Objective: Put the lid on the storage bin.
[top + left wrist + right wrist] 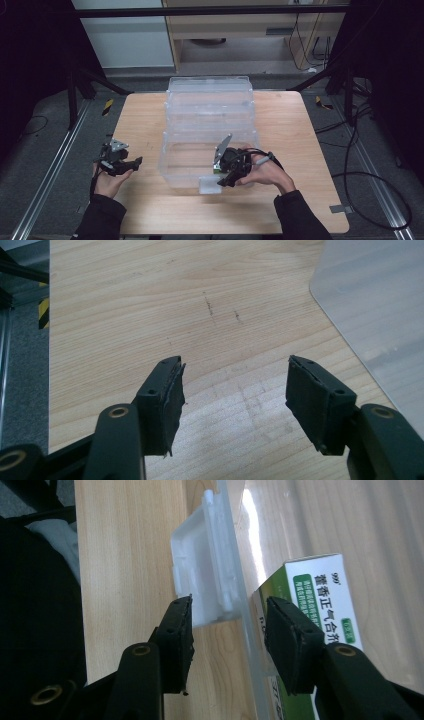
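Between the half-open jaws of the right gripper [227, 645] the near wall of a clear plastic bin [248, 645] is seen edge-on, running straight away from the jaws along their own line. The white latch [202, 580] on that wall lies just ahead of the outer jaw, on the table side. A green and white box [320, 610] lies behind the inner jaw, inside the bin. No pad is seen pressing on the wall or the latch, so nothing is judged to be held. The coming move is judged to turn on this straddle: the wall's long axis is in line with the gap, so a closing would pinch the wall or latch across its thin side.

The left gripper [232, 390] is held with jaws wide over bare wooden table [150, 300], nothing between them; a corner of the bin is seen ahead and to one side, apart from the pads. In the high view the right gripper [227, 177] is at the bin's front edge and the left gripper [132, 164] well off to the side, so the right hand is the nearer.

Chinese characters in white on green are printed on the box; the brand cannot be read with certainty.
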`<state>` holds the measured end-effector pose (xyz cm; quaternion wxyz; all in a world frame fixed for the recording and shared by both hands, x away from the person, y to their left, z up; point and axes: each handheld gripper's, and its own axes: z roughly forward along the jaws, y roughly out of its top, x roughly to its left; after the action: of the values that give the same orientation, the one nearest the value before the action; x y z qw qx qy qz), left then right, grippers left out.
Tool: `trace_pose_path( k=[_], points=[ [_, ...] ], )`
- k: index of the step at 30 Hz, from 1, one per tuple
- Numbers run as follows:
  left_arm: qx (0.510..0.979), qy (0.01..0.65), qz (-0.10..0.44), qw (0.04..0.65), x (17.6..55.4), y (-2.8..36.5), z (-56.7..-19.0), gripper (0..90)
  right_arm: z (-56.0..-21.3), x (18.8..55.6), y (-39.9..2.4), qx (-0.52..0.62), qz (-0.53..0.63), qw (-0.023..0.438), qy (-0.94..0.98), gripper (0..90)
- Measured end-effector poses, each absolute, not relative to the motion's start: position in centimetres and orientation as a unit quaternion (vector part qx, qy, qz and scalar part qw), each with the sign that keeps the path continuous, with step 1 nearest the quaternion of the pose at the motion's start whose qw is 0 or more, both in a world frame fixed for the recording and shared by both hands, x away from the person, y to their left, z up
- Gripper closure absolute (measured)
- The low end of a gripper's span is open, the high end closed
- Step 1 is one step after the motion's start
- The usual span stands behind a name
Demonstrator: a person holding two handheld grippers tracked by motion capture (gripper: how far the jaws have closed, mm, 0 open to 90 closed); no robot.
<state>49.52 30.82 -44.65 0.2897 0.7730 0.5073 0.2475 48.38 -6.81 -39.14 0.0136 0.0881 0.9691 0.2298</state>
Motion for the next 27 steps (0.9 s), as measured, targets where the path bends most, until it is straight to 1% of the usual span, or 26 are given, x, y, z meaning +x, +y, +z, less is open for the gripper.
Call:
trace_pose_path(
  k=[8, 15, 27],
  points=[
    [0.773, 0.506, 0.247, 0.291, 49.5, 30.9, -44.6, 39.4, -40.0, 48.6, -6.4, 0.091, 0.219, -0.004, 0.971, 58.1],
    [0.774, 0.505, 0.247, 0.291, 49.5, 30.8, -44.6, 39.4, -40.6, 49.0, -6.0, 0.093, 0.203, -0.011, 0.975, 62.4],
    [0.775, 0.499, 0.250, 0.297, 49.6, 30.9, -43.9, 39.4, -40.7, 49.4, -5.8, 0.081, 0.190, -0.025, 0.978, 63.8]
  ],
)
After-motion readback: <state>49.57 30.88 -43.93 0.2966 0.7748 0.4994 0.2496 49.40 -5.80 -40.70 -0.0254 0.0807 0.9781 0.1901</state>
